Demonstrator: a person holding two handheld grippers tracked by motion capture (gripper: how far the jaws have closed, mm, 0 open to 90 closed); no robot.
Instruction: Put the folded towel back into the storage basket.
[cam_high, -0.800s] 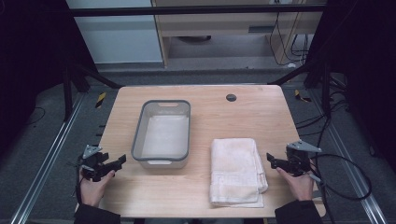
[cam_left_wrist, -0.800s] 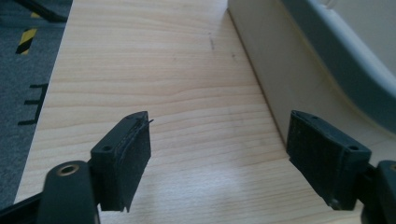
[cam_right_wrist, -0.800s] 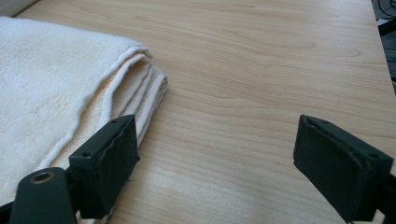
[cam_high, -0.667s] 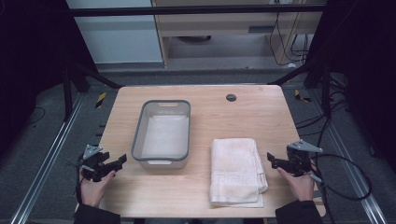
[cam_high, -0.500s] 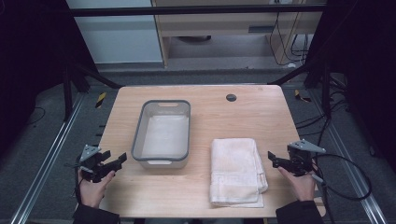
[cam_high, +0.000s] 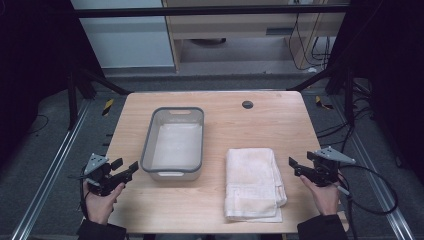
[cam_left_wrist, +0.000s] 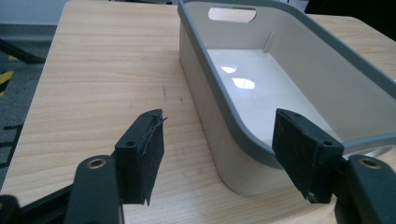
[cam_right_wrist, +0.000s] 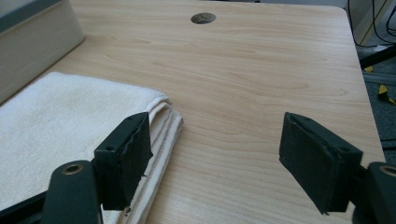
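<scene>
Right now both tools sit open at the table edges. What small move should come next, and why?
Probably ease the right tool left toward the folded cream towel: its jaws are open, nothing is held, and the towel's edge lies just beside it. The grey-rimmed plastic tub sits empty, a likely destination.

The black two-jaw left gripper (cam_high: 125, 171) and black two-jaw right gripper (cam_high: 295, 167), each hand-held, hover with jaws spread wide.
</scene>
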